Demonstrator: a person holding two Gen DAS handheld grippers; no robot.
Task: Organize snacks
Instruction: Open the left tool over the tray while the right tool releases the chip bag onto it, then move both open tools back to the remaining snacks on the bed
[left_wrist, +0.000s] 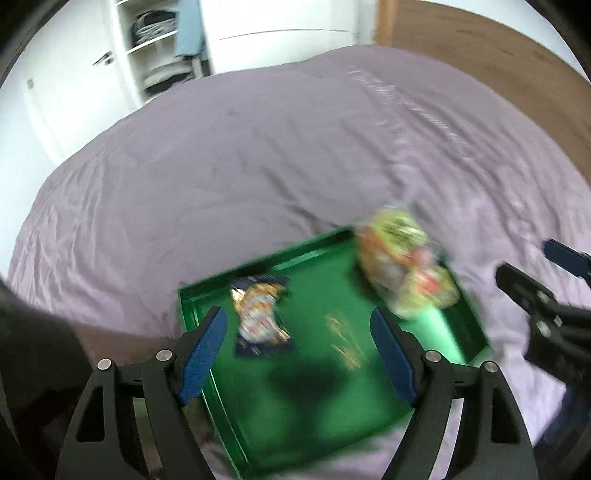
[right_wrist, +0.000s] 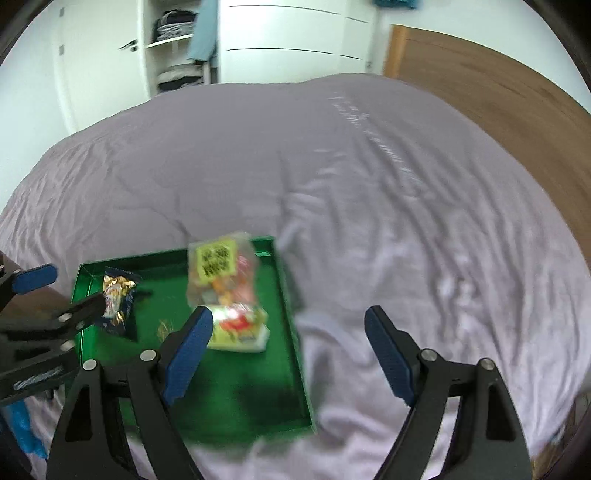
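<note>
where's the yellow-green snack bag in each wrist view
Left wrist view: the yellow-green snack bag is blurred, right of centre, over the far right corner of the green tray.
Right wrist view: the bag is left of centre, inside the tray near its right wall, beyond the right gripper's left finger.
Shared landmark: the dark blue snack packet at the tray's left.

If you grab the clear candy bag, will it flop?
Probably floppy: the clear candy bag looks like thin film around loose pieces. It likely crinkles and sags, maybe slips. It lies in the green tray, so rolling seems unlikely.
</note>
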